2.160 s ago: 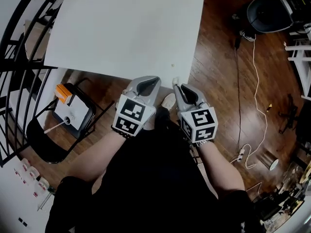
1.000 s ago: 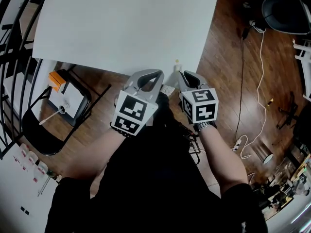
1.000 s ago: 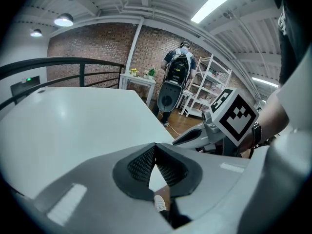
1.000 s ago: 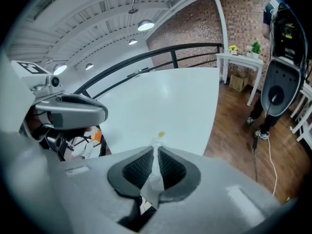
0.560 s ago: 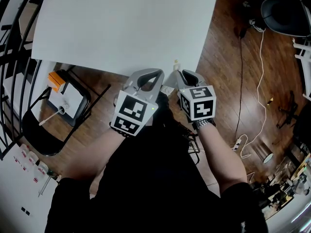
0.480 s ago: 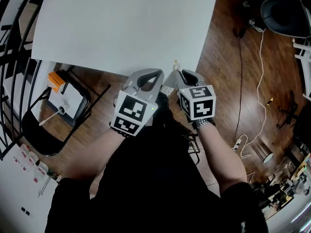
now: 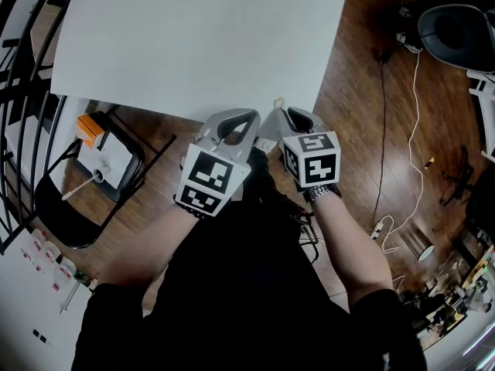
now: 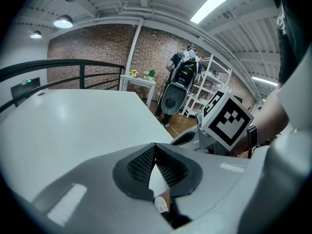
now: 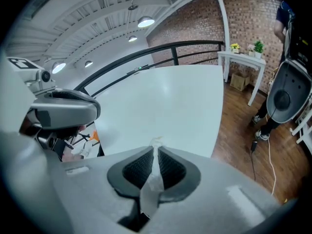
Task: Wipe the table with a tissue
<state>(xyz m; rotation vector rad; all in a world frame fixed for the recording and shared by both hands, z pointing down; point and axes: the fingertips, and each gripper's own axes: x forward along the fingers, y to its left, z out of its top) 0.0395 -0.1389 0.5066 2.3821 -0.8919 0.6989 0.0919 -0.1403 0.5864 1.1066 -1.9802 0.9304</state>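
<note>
White tissue (image 9: 151, 181) is pinched between the closed jaws of our right gripper (image 7: 284, 114), at the near edge of the table (image 7: 201, 37). Just beside it, our left gripper (image 7: 245, 120) has its jaws together on nothing.

White tissue (image 9: 148, 189), thin and crumpled, stands pinched between the closed jaws of the right gripper (image 9: 156, 153), its tip apparently just beside the white table's (image 7: 201, 37) near edge.

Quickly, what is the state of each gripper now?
Left gripper: closed, tips together, nothing clearly held.
Right gripper: closed on the tissue.
</note>
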